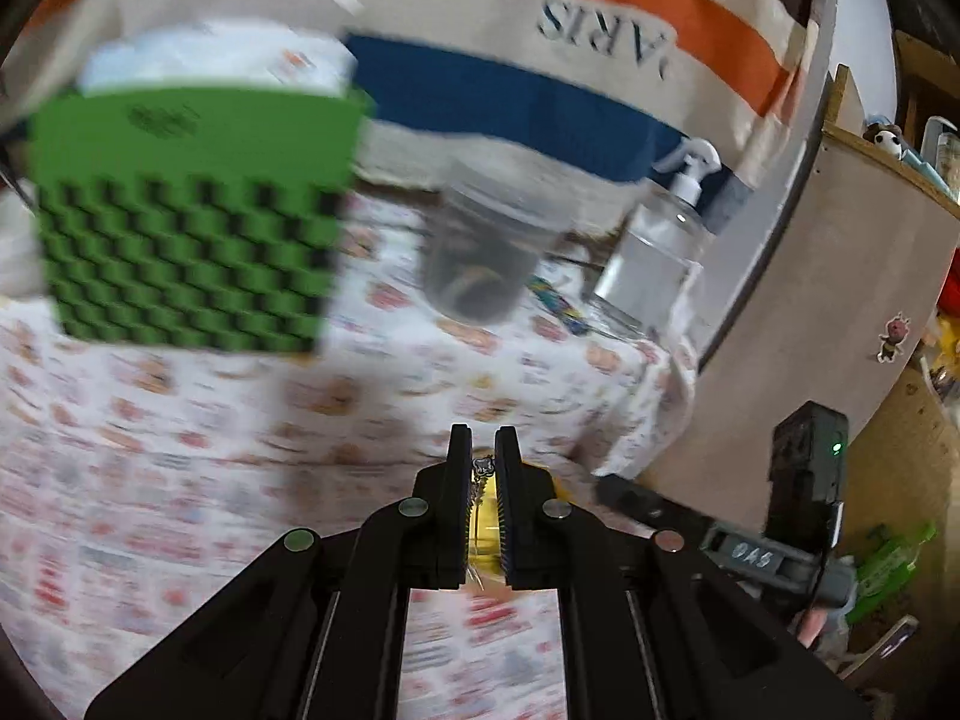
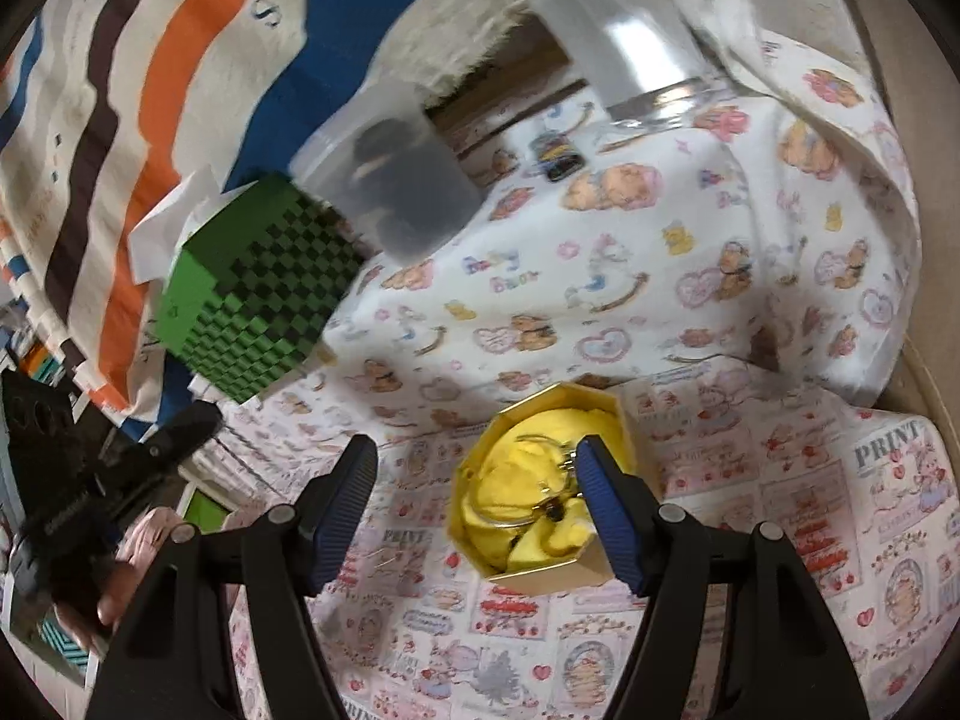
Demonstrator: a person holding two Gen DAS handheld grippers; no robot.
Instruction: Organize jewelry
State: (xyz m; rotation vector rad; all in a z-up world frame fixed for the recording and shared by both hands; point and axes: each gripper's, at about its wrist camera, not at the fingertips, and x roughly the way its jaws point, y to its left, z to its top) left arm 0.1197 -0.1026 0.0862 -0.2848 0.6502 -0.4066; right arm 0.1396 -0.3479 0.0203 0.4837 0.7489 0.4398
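Note:
In the right wrist view a yellow octagonal box [image 2: 618,414] with yellow lining sits on the patterned cloth; thin silver rings [image 2: 540,480] lie inside it. My right gripper [image 2: 480,462] is open, its right finger [image 2: 606,510] over the box's edge. In the left wrist view my left gripper [image 1: 483,462] is shut on a small silver chain with a charm [image 1: 482,471], with something yellow [image 1: 486,528] behind the fingers. The left wrist view is blurred by motion.
A green and black checkered box [image 1: 186,222] [image 2: 258,288] stands at the left. A clear plastic jar with dark contents [image 1: 492,246] [image 2: 396,180] and a clear pump bottle [image 1: 654,246] [image 2: 624,36] stand behind. A striped bag [image 1: 570,48] backs the table.

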